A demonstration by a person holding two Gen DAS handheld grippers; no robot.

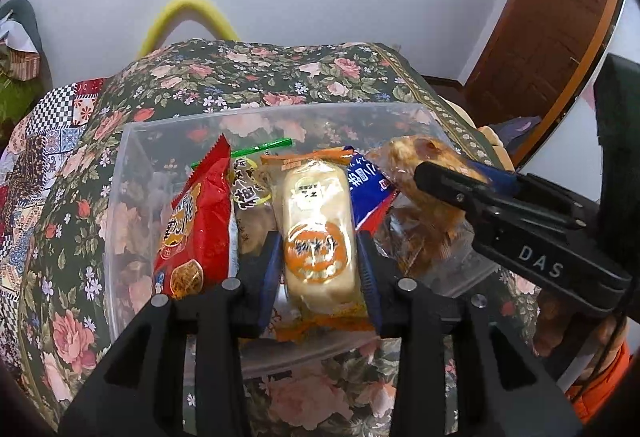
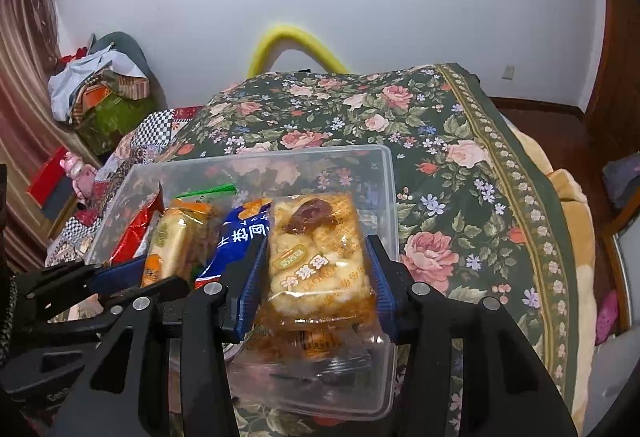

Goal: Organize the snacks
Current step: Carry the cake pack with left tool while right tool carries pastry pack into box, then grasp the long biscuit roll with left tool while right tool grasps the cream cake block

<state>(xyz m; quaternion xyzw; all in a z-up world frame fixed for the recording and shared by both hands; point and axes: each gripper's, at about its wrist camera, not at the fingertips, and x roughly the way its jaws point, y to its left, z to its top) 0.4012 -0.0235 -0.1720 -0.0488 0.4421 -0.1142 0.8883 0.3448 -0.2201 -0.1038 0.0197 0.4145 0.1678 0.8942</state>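
Observation:
A clear plastic box point(image 1: 128, 173) point(image 2: 384, 173) sits on a floral cloth and holds several snacks. My left gripper point(image 1: 318, 257) is shut on a cream bread pack with an orange label point(image 1: 318, 237), standing upright in the box; it also shows in the right wrist view point(image 2: 168, 249). My right gripper point(image 2: 318, 265) is shut on a clear pack of golden pastry point(image 2: 316, 249) at the box's right end, also seen in the left wrist view point(image 1: 424, 205). A red bag point(image 1: 196, 221) and a blue bag point(image 1: 368, 189) point(image 2: 236, 241) stand beside them.
The floral cloth point(image 2: 460, 165) covers the surface around the box. A yellow foam loop point(image 2: 296, 37) stands behind it by the white wall. A pile of bags and clothes point(image 2: 100, 81) lies at the left. A wooden door point(image 1: 540, 37) is at the right.

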